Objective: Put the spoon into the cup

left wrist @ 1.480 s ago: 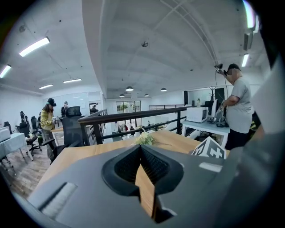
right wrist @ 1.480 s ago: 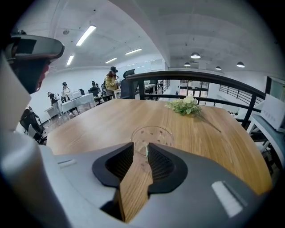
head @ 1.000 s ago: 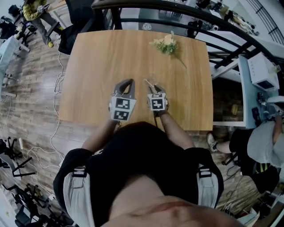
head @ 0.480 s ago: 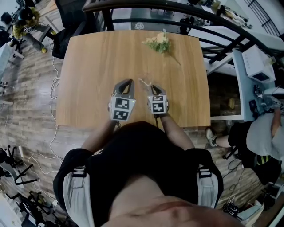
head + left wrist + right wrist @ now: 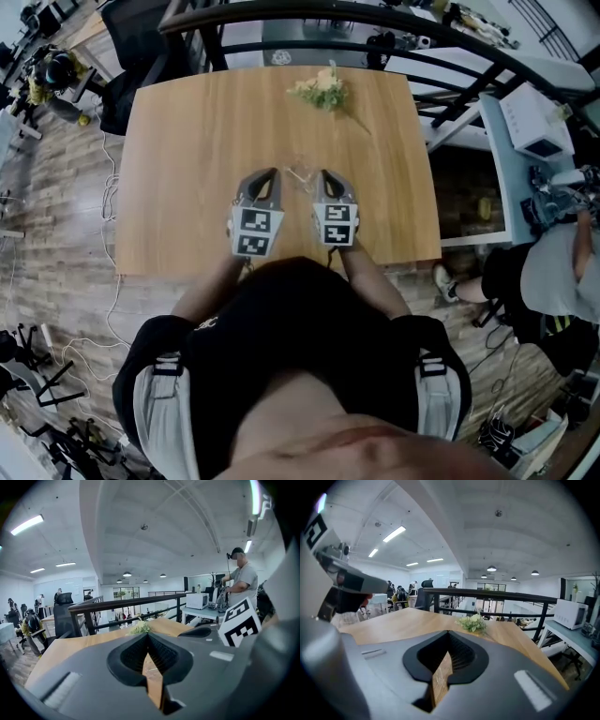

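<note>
Left hand-held gripper [image 5: 271, 173] and right hand-held gripper [image 5: 325, 174], the latter just closed, are both shut on nothing, flanking the clear cup [image 5: 304, 178] by the near edge of the surface [image 5: 187, 141]; the faint spoon [image 5: 294, 171] there, seemingly in it, looks light, stiff, slippery: grip mid-handle.

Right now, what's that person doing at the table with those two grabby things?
A person holds a hand-held gripper in each hand over a wooden table. The right hand-held gripper has just been closing; its jaws are together now, by a thin pale spoon. I can't tell whether it has caught the spoon. The left hand-held gripper is shut, with nothing in it.
</note>
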A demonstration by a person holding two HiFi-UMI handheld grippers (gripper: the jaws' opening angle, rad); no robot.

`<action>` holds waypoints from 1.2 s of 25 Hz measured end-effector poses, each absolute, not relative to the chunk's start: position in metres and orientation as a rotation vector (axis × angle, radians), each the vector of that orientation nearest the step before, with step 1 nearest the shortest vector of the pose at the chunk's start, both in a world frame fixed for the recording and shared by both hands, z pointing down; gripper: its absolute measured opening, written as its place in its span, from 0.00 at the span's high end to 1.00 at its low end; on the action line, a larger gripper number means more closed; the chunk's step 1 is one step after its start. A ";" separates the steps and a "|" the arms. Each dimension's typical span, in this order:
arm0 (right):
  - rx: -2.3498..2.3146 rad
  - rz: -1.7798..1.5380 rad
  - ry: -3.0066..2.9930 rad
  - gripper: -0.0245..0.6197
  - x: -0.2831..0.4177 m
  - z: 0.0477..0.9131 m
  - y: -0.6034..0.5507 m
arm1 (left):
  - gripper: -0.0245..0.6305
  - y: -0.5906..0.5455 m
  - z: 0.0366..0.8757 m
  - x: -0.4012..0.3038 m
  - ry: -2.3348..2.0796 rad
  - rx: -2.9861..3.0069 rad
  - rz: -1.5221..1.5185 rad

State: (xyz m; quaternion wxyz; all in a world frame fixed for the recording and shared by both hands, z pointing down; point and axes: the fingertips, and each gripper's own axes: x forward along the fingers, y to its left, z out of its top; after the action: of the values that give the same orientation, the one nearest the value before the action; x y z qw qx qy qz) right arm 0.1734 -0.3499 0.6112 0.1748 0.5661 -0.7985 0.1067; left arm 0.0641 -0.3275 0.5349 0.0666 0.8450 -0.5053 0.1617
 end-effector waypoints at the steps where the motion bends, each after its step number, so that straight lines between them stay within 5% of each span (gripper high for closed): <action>1: 1.624 0.280 -2.284 0.96 0.174 0.601 -0.351 | 0.94 -0.327 0.534 0.064 -1.525 2.550 0.483; 13: 1.825 0.021 -2.454 0.96 0.186 0.488 -0.342 | 0.94 -0.325 0.520 0.055 -1.581 2.539 0.370; 30: 1.823 0.047 -2.493 0.97 0.189 0.491 -0.323 | 0.94 -0.322 0.518 0.054 -1.585 2.523 0.337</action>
State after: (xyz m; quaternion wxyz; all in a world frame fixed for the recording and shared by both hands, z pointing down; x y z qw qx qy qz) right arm 0.1887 -0.3233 0.4907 0.0266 0.5901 -0.8068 0.0151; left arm 0.0541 -0.3223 0.5176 0.0716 0.8393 -0.5272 0.1120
